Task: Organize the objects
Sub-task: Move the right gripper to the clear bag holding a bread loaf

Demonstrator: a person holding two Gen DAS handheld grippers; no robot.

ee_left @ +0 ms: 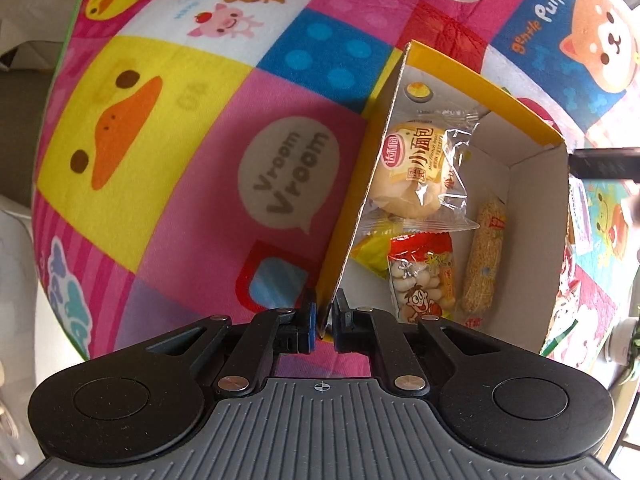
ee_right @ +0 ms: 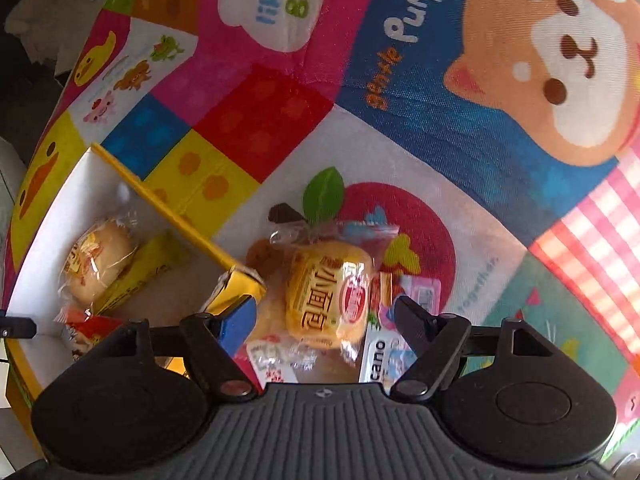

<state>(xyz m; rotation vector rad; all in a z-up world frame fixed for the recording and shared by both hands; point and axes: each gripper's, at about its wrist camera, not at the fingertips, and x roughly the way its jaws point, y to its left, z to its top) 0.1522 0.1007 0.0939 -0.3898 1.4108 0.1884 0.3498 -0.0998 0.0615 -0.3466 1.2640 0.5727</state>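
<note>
Pinching box wall, left tongs clenched, right tongs released, straddling bun packet

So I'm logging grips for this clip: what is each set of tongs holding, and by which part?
The left tongs pinch the yellow box by its side wall's top edge. The right tongs stand open over a wrapped bun, holding nothing.

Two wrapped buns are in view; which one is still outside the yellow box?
The wrapped bun lying on the mat between the open right gripper fingers; the other bun already lies inside the yellow box.
</note>
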